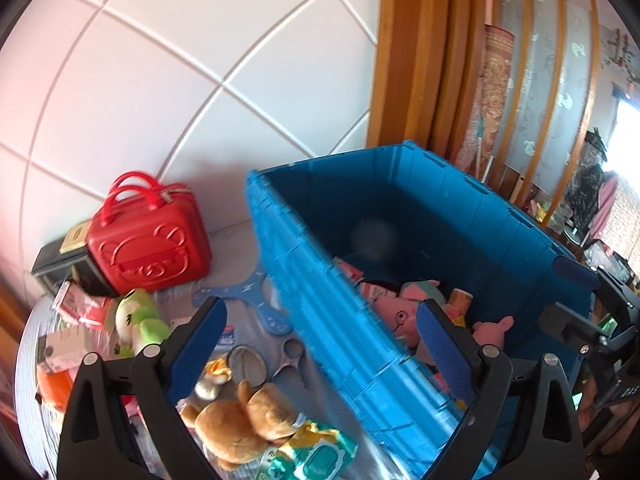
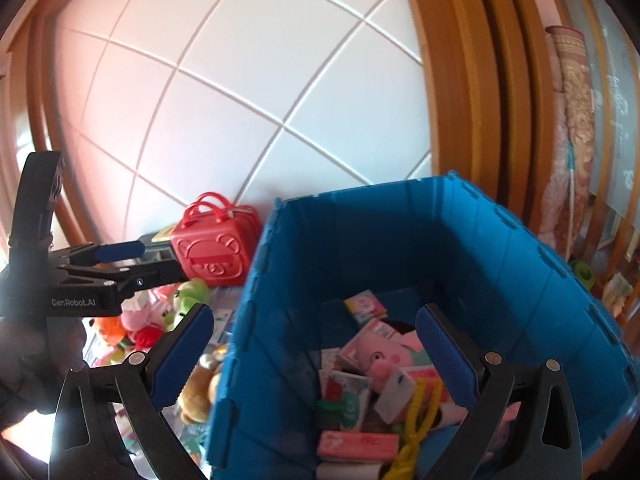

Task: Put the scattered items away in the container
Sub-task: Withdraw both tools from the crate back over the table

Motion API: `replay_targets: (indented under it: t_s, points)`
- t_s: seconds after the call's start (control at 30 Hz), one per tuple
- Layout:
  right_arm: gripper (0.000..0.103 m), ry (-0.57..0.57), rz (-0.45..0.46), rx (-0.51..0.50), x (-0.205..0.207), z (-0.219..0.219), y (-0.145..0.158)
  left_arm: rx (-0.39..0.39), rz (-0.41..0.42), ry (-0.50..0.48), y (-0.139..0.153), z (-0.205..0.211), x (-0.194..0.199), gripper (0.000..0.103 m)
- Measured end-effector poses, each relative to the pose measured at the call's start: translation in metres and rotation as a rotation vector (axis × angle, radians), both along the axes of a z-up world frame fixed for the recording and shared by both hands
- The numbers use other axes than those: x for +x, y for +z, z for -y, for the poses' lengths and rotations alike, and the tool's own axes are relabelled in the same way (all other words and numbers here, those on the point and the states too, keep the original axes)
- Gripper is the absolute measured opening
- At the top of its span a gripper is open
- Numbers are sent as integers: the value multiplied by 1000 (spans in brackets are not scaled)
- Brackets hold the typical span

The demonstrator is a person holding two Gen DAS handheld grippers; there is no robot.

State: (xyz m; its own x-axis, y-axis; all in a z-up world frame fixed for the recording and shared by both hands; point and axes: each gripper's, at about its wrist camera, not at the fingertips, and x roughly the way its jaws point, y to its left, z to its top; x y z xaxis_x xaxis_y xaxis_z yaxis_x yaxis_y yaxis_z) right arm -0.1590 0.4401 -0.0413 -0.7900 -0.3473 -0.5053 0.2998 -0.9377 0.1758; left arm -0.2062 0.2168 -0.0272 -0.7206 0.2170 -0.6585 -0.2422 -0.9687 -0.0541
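Note:
A blue plastic crate (image 1: 320, 312) stands on the table and holds pink pig plush toys (image 1: 394, 312), small pink boxes (image 2: 366, 306) and a yellow item (image 2: 416, 420). My left gripper (image 1: 320, 332) is open and empty, straddling the crate's left wall. It also shows in the right wrist view (image 2: 132, 258). My right gripper (image 2: 316, 344) is open and empty above the crate's near left corner. Left of the crate lie a brown plush bear (image 1: 244, 416), a green plush frog (image 1: 138, 320) and a green wipes pack (image 1: 316, 452).
A red toy suitcase (image 1: 148, 240) stands against the white tiled wall beside a dark box (image 1: 56, 264). A blue flat cutout (image 1: 256, 300), a round metal strainer (image 1: 248, 364) and orange and red toys (image 2: 120, 328) lie on the table. Wooden door frames stand behind the crate.

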Motion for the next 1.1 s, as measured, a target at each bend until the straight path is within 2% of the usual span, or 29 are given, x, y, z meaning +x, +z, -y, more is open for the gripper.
replay_targets:
  t_s: [0.3,0.57,0.9,1.1]
  points:
    - [103,135,9,30,6,81,-2,1,37,170,-24,106,37,97]
    - [103,246,47,74,19,161,-19,-6,97,351,-63,216,77,97]
    - [103,324,132,134,32,242,-66,0,192,519,-110,329,131,97]
    - [103,357,214,196,27,289,-116,-6,267,611,-149,392,162,97]
